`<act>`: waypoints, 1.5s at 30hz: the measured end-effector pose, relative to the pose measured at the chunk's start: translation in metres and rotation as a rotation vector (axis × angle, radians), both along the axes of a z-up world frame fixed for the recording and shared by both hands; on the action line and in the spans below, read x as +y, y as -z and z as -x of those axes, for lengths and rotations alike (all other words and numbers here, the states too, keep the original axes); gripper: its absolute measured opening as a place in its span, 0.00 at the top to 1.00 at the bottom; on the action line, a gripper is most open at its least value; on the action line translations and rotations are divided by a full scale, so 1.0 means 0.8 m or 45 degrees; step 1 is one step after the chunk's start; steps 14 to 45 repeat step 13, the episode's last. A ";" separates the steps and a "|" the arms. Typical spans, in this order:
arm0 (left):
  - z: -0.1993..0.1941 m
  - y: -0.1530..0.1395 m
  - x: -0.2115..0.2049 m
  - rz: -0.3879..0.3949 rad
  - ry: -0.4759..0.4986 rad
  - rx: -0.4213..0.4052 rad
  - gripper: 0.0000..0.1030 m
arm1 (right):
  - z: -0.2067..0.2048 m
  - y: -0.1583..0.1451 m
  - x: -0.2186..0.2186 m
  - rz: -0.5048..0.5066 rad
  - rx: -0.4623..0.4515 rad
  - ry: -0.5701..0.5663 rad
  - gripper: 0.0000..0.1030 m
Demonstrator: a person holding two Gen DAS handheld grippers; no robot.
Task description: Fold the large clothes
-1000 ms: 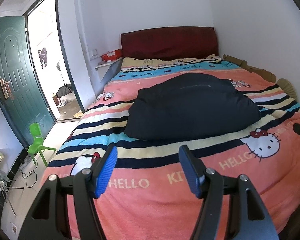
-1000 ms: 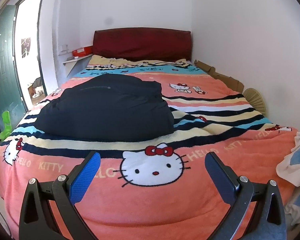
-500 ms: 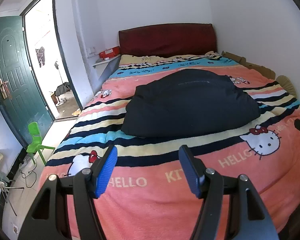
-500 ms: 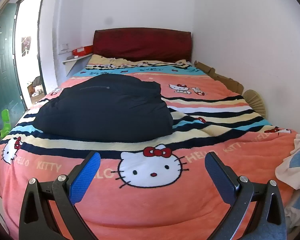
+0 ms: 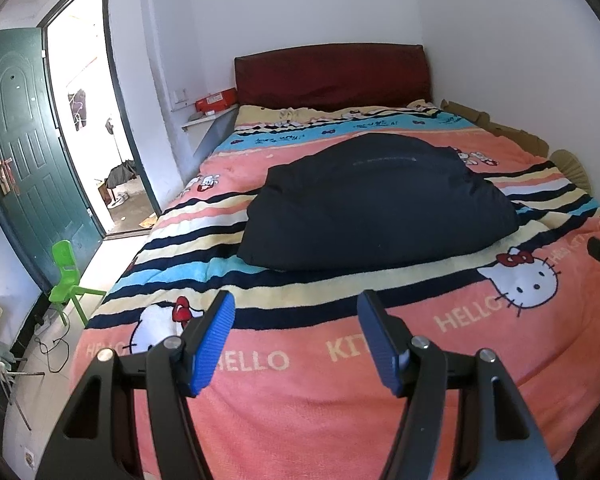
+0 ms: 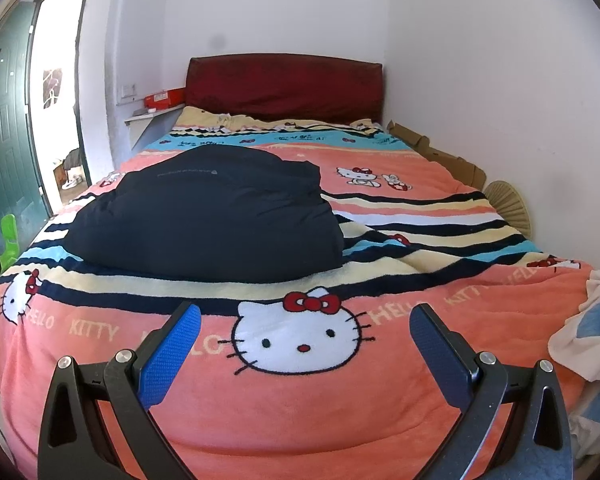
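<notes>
Here both claws, left gripper (image 5: 294, 338) and right gripper (image 6: 306, 350), gape empty over "HELLO KITTY" blanket (image 6: 300, 400); dark jacket (image 6: 208, 220) unlabelled.

a pink striped cartoon-cat blanket (image 5: 300, 400) covers the bed below a dark red padded headboard (image 5: 332, 72). a small green plastic chair (image 5: 66, 276) stands beside an open dark green panelled door (image 5: 24, 152). a red flat box (image 6: 164, 99) sits on a wall shelf.

A dark navy garment (image 5: 380, 204) lies bundled on the striped pink blanket (image 5: 300, 400). The left gripper (image 5: 296, 320) hovers near it, blue pads (image 5: 214, 340) apart and empty.
</notes>
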State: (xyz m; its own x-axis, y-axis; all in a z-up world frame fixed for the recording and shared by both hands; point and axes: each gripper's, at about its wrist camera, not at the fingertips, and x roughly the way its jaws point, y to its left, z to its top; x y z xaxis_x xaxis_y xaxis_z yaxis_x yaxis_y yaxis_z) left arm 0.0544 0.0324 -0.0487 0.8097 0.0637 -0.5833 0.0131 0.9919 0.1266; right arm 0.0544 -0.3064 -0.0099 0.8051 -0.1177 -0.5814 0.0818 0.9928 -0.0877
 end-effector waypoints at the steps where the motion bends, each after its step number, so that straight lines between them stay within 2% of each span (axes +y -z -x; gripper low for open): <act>1: 0.000 0.000 0.000 -0.001 0.001 0.000 0.40 | 0.001 0.000 0.001 0.001 -0.001 0.000 0.01; 45: 0.000 0.004 -0.001 0.003 0.016 0.014 0.40 | 0.004 -0.002 0.003 0.015 -0.009 0.005 0.01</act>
